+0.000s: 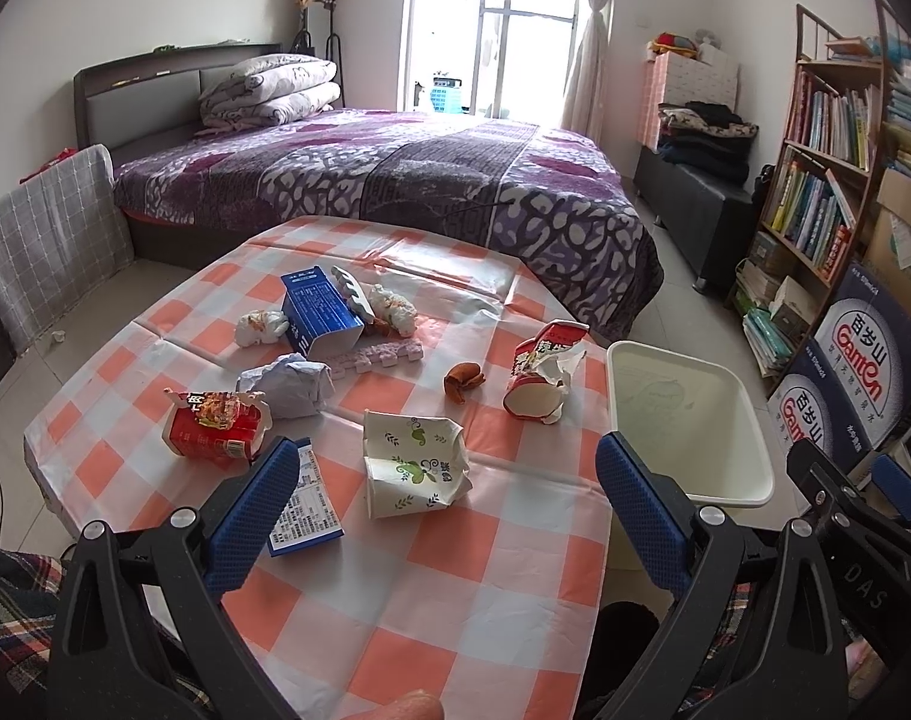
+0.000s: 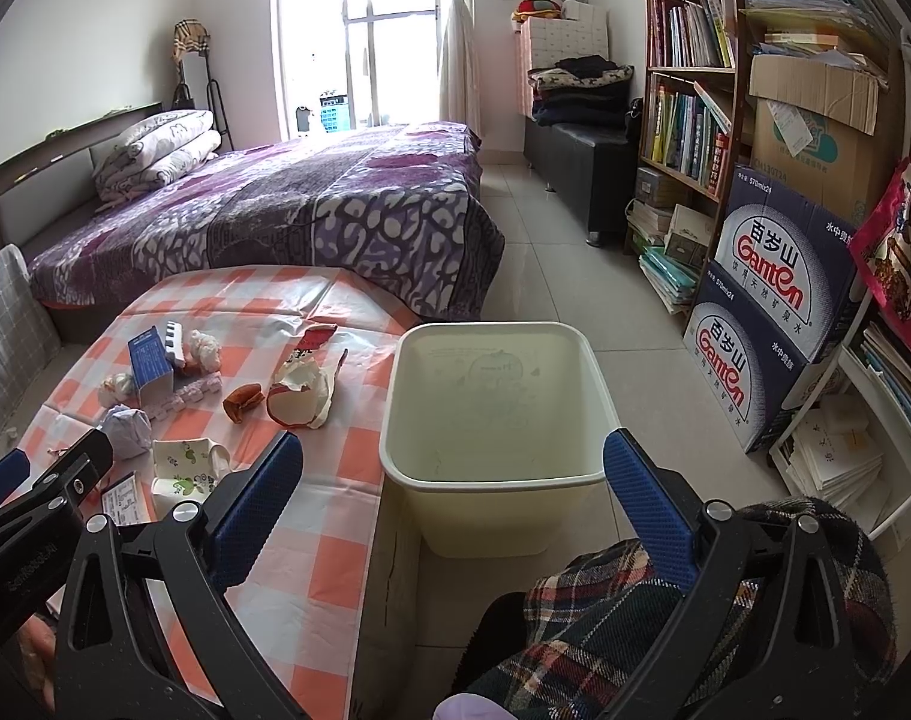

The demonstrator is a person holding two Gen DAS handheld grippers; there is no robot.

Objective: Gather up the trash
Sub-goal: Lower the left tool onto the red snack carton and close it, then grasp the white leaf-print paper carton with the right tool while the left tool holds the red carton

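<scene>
Trash lies on a checkered table (image 1: pixel 431 546): a crushed green-print paper cup (image 1: pixel 416 465), a red snack box (image 1: pixel 215 426), a blue carton (image 1: pixel 320 315), a torn red cup (image 1: pixel 542 381), a crumpled white paper ball (image 1: pixel 290 384), a brown scrap (image 1: pixel 464 381) and a blue-white leaflet (image 1: pixel 305 504). A cream bin (image 2: pixel 491 414) stands right of the table, empty. My left gripper (image 1: pixel 449 456) is open above the near table, the paper cup between its fingers' line. My right gripper (image 2: pixel 455 450) is open, held just before the bin's near rim.
A purple bed (image 1: pixel 395 180) stands behind the table. A bookshelf (image 2: pixel 689 96) and stacked water cartons (image 2: pixel 773 312) line the right wall. A plaid-clothed leg (image 2: pixel 635 618) is below the right gripper. A grey-checked chair back (image 1: pixel 47 240) is at left.
</scene>
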